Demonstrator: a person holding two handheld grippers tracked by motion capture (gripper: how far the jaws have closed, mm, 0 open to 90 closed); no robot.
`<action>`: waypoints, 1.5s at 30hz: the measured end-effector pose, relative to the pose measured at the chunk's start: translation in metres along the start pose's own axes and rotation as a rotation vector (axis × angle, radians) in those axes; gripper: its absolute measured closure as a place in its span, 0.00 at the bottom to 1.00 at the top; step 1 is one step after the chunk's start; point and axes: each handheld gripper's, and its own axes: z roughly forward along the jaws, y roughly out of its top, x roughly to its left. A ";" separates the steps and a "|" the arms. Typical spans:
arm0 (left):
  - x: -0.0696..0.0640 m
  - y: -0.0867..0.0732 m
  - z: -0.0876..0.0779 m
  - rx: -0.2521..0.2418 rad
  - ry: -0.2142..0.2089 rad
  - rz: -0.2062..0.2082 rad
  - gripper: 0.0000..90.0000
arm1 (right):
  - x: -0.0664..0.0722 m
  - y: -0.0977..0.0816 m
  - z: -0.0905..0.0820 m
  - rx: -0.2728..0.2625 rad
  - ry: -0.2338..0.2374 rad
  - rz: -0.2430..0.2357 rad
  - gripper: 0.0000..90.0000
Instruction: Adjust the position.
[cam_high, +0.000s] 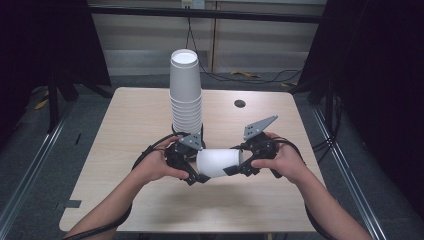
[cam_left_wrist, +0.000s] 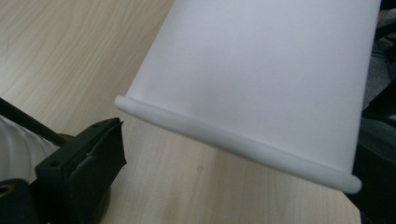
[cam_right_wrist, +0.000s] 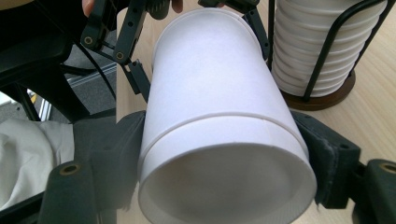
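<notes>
White paper cup (cam_high: 218, 162) lying on its side above the table (cam_high: 125, 150), near the middle of the near edge, base clamped between the jaws of the right gripper (cam_high: 234, 169); left gripper (cam_high: 196, 176) spread wide at the rim, pads apart from it; stack of cups (cam_high: 185, 95) upright in a wire holder just behind

White paper cup (cam_high: 218, 162) is lying on its side above the tabletop, rolled rim (cam_left_wrist: 233, 140) facing left, recessed base (cam_right_wrist: 224, 186) facing right. Surface is looking plain and undented. It is sitting just in front of the cup stack.
</notes>
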 end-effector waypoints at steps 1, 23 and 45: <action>0.000 0.000 0.000 0.006 0.005 0.004 0.02 | 0.000 0.000 0.000 0.003 0.001 0.001 0.27; -0.002 0.004 -0.001 -0.058 -0.023 0.062 0.07 | -0.001 0.001 0.001 0.008 0.014 0.000 0.27; -0.008 0.017 -0.009 0.117 0.033 0.060 0.14 | 0.002 0.002 0.004 0.083 -0.030 -0.035 0.24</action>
